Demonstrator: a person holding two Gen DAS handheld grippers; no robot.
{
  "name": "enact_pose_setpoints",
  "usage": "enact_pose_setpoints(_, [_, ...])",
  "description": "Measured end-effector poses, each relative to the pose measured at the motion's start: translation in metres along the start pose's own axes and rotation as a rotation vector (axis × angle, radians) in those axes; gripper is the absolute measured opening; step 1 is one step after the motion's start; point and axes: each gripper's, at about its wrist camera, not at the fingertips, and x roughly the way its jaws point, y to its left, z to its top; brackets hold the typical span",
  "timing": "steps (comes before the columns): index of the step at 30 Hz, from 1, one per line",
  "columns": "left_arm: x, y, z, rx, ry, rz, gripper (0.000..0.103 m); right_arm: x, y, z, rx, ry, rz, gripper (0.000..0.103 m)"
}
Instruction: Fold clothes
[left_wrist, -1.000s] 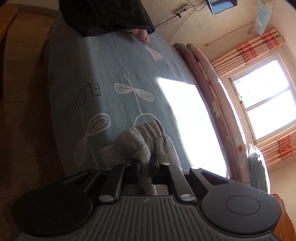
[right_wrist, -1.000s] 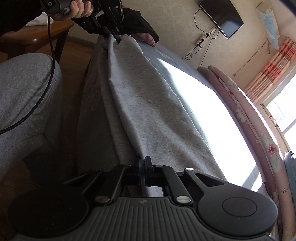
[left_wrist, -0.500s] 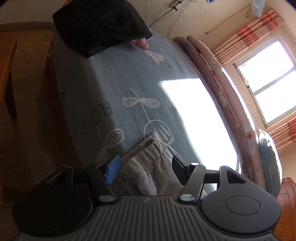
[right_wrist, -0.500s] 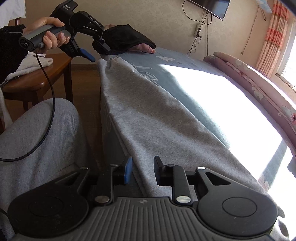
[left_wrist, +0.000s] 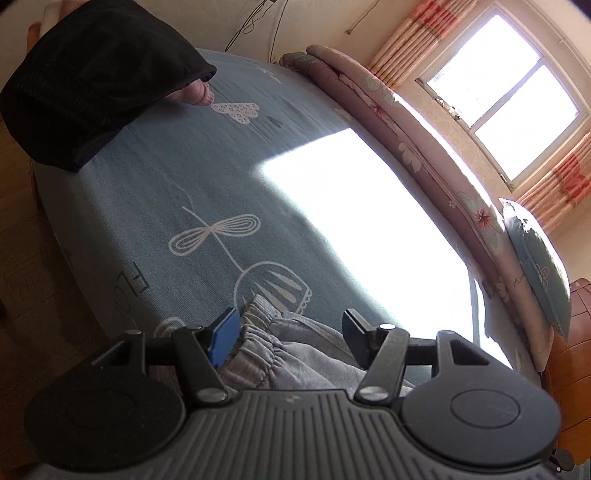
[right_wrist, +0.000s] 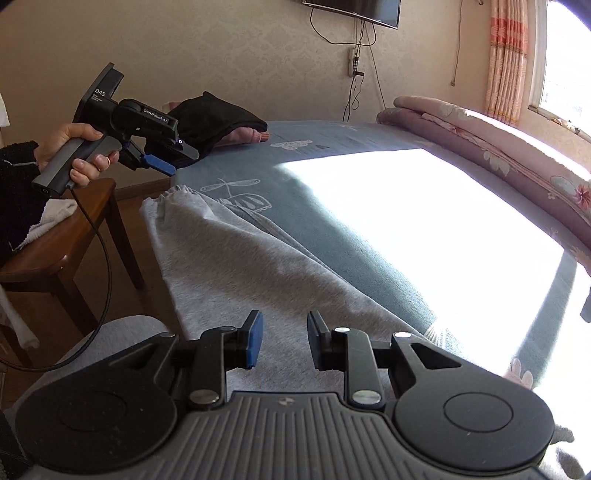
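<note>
Grey sweatpants (right_wrist: 240, 266) lie stretched along the near edge of the blue bed sheet (right_wrist: 332, 206). Their gathered elastic end (left_wrist: 258, 343) rests on the sheet just under my left gripper (left_wrist: 290, 319), which is open and holds nothing. The right wrist view shows that left gripper (right_wrist: 177, 157) held in a hand above the far end of the pants, clear of the cloth. My right gripper (right_wrist: 285, 319) hovers open over the near part of the pants, its pads apart from the fabric.
A black garment (left_wrist: 92, 85) lies on the far corner of the bed over something pink (left_wrist: 195, 94). A rolled floral quilt (left_wrist: 406, 147) and a pillow (left_wrist: 543, 266) line the window side. A wooden stool (right_wrist: 62, 251) with white cloth (right_wrist: 55, 218) stands beside the bed.
Both grippers were shut on the grey pants and have opened and let go. Both have risen and rolled. The pants, held up before, now lie flat on the bed.
</note>
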Motion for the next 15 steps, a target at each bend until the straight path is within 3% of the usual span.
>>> enact_pose_setpoints(4, [-0.018, -0.016, -0.014, 0.071, -0.024, -0.094, 0.065, 0.041, -0.023, 0.070, -0.018, 0.013, 0.141, 0.030])
enact_pose_setpoints(7, [-0.011, -0.022, -0.025, 0.124, 0.003, -0.130, 0.071, 0.089, -0.028, 0.114, -0.039, 0.051, 0.243, 0.030])
enact_pose_setpoints(11, [0.014, -0.019, -0.044, 0.161, 0.053, -0.112, 0.071, 0.167, -0.020, 0.148, -0.047, 0.128, 0.378, 0.030])
enact_pose_setpoints(15, [0.035, -0.012, -0.054, 0.181, 0.113, -0.076, 0.071, 0.236, -0.010, 0.155, -0.023, 0.221, 0.463, 0.030])
